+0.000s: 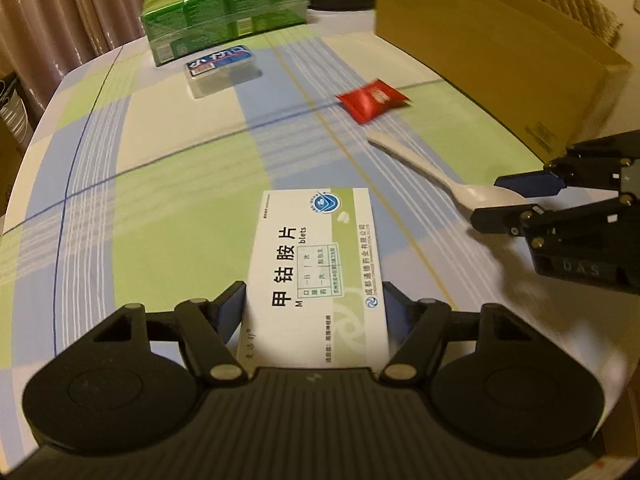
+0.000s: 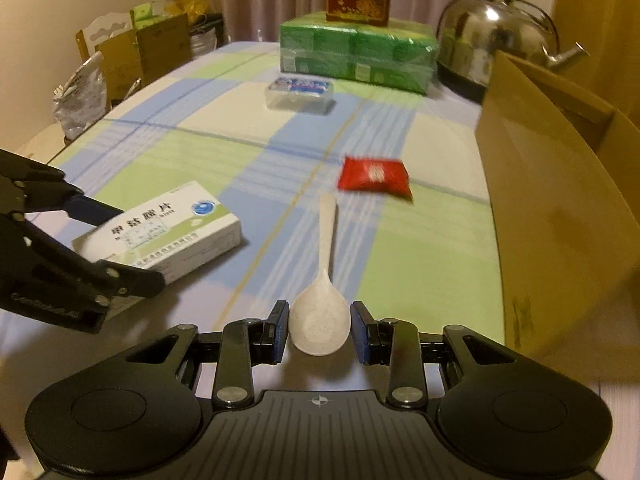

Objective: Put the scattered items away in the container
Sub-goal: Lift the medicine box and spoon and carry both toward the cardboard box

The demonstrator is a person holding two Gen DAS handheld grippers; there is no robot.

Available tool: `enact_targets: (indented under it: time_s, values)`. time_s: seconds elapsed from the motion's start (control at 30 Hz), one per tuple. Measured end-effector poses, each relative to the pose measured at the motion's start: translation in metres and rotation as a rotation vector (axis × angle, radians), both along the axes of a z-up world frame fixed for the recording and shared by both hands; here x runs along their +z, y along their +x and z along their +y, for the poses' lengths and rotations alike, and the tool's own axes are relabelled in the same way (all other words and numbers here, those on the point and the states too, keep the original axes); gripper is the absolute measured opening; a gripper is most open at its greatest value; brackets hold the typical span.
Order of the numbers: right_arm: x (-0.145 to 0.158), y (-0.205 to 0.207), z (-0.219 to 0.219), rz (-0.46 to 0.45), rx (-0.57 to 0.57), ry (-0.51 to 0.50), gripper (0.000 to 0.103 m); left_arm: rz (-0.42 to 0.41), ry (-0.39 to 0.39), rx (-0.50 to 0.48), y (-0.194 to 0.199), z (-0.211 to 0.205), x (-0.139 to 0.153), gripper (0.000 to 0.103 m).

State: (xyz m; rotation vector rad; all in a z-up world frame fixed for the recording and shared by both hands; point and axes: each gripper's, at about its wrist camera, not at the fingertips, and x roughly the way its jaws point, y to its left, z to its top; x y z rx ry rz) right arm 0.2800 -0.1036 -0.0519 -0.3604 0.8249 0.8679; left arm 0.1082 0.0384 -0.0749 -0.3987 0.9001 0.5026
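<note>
The large brown cardboard box [image 2: 560, 200] stands to the right of both claws with its flaps up; its inside is hidden from both cameras. Ahead of the claws lies a small clear plastic box with a blue-and-white label [image 2: 301, 94]; its contents cannot be made out.

The white-and-green rectangular medicine carton [image 1: 316, 276] sits with its long axis running straight away from the left gripper [image 1: 314, 312], the near end between the fingers and the far end pointing toward the clear box. The left claw stands about half open and clamps the carton's two long sides, each blue pad pressed against an edge.

The cream speckled plastic spoon [image 2: 323, 292] has its bowl between the fingers of the right gripper [image 2: 320, 330], hollow side up, and its handle pointing directly away, toward the red foil sachet [image 2: 374, 176] lying just beyond the handle tip. The right claw is closed about the bowl; in its own camera a thin gap seems to show at each pad, so firm contact cannot be confirmed there, though the left camera shows the fingers hugging the bowl.
</note>
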Motion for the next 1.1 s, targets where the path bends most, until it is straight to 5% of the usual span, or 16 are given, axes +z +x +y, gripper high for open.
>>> enact_targets:
  time_s: [0.5, 1.1]
  values:
    - [-0.013, -0.015, -0.023, 0.006, -0.029, 0.026, 0.03, 0.04, 0.026, -0.042, 0.012, -0.015, -0.005, 0.074]
    - [-0.011, -0.015, -0.021, -0.006, -0.035, 0.023, 0.029, 0.044, 0.026, -0.037, 0.009, -0.017, -0.002, 0.067]
